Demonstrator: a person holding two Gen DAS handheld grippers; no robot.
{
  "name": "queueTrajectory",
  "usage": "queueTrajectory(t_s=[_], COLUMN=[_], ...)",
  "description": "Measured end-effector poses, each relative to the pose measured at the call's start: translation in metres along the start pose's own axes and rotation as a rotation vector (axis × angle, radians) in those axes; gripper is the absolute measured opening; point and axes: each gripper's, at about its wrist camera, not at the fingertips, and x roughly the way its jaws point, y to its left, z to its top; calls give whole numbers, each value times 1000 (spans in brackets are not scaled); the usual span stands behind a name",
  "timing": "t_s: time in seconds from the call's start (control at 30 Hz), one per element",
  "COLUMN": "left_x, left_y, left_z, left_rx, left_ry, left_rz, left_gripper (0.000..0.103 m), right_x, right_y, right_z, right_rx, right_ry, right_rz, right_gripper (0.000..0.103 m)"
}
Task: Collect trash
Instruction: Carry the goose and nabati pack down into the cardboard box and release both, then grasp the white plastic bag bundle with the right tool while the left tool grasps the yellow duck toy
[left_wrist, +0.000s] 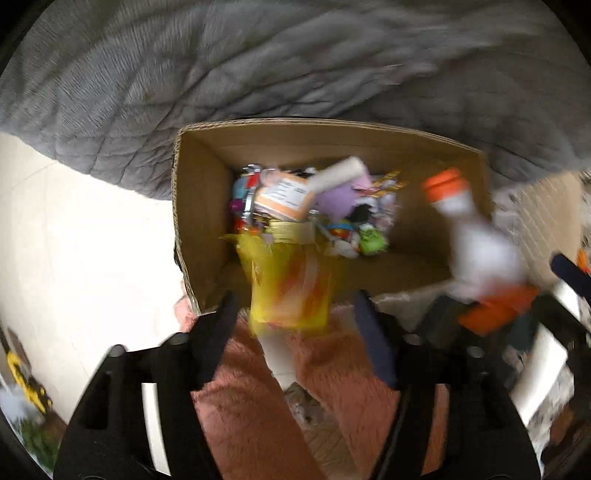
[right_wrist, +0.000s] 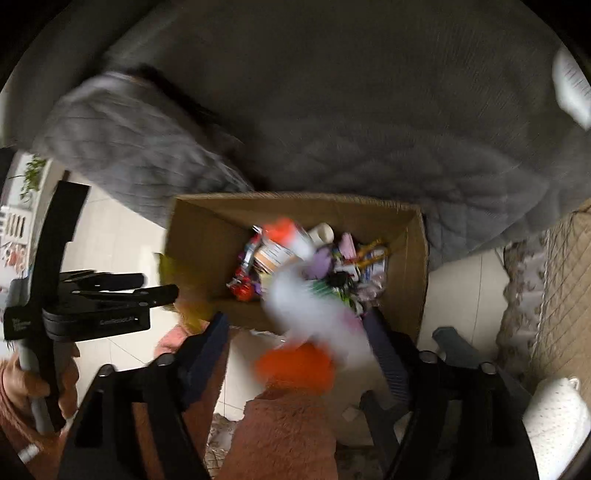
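An open cardboard box (left_wrist: 199, 206) (right_wrist: 192, 236) stands on the floor, its bottom covered with colourful wrappers and other trash (left_wrist: 306, 210) (right_wrist: 314, 258). A blurred yellow and orange wrapper (left_wrist: 288, 288) hangs over the box's near edge between the fingers of my left gripper (left_wrist: 297, 295), with a gap on each side; that gripper is open. A blurred white bottle with an orange cap (left_wrist: 480, 247) (right_wrist: 314, 310) lies between the spread fingers of my right gripper (right_wrist: 297, 314), above the box's near wall, and the pads do not visibly press on it.
A grey quilted cover (left_wrist: 258, 66) (right_wrist: 369, 110) drapes behind the box. White tiled floor (left_wrist: 74, 240) lies to the left. A person's pink fuzzy garment (left_wrist: 251, 398) (right_wrist: 280, 435) is below both grippers. A beige quilted cushion (right_wrist: 561, 295) sits at the right.
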Motion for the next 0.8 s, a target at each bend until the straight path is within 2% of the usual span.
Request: queueTrajectory(t_s=[0.17, 0.27, 0.37, 0.5, 0.63, 0.73, 0.8], left_x=[4, -9, -39, -106, -210, -290, -328], left_y=[6, 2, 0, -6, -11, -8, -3], left_z=[4, -2, -8, -25, -45, -47, -42], left_rx=[-20, -9, -2, 23, 53, 41, 26], left_ry=[-9, -30, -61, -135, -282, -454, -547], left_rz=[34, 48, 46, 44, 55, 92, 117], left_gripper=[69, 69, 69, 69, 70, 83, 84], right_x=[7, -12, -41, -114, -204, -263, -291], right_y=[-10, -4, 4, 31, 59, 75, 83], right_z=[5, 8, 8, 9, 17, 35, 48], right_rx=[30, 17, -16, -83, -159, -196, -200], right_ry=[-7, -31, -70, -167, -329, -465, -546], right_rz=[12, 14, 28, 56, 86, 75, 54], right_gripper=[80, 81, 81, 81, 85, 91, 97])
